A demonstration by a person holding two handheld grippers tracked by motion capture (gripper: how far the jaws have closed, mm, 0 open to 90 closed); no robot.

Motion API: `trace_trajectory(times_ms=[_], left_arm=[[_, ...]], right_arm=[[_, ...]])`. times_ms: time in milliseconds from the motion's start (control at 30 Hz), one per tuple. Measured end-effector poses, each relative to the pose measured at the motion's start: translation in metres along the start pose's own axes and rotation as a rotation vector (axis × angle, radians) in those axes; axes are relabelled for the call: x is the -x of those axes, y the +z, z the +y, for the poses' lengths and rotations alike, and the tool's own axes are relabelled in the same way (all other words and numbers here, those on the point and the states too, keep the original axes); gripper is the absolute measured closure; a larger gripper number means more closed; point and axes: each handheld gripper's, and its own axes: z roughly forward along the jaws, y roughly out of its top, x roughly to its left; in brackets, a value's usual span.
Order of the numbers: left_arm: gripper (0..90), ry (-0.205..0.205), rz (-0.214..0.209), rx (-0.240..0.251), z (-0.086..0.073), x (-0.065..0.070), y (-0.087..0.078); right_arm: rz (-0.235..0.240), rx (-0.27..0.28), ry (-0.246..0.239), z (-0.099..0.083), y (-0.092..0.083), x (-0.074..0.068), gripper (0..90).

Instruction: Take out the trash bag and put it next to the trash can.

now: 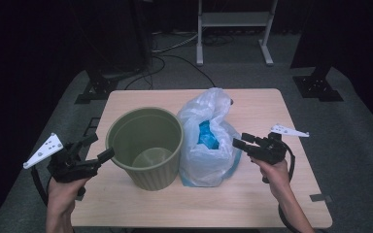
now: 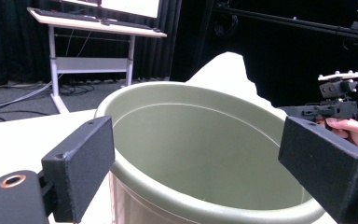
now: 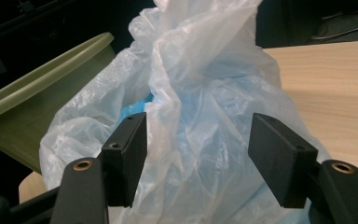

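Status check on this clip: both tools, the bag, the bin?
Left tool open, jaws astride the olive-green plastic bin rim. Right tool open at the translucent white plastic bag, no grip. Bag upright beside the bin, blue contents inside. Nothing in the way.

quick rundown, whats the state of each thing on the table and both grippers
bin: upright, empty
bag: outside the bin, right against its side, bunched at the top, blue stuff inside
left gripper: open, fingers either side of the bin rim
right gripper: open, at the bag, not pressing it
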Motion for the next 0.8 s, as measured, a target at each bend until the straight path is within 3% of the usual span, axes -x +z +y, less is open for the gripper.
trace_trajectory(times_ms=[400,800], left_arm=[[9.4,-0.002,-0.001,-0.002,-0.001,0.0,0.002],[9.4,-0.001,-0.001,0.0,-0.001,0.001,0.001]], right_arm=[[-0.024,-0.008,0.028,-0.022,-0.015,0.014,34.3],[-0.046,-0.033,0.003,-0.039,-0.024,0.015,30.8]])
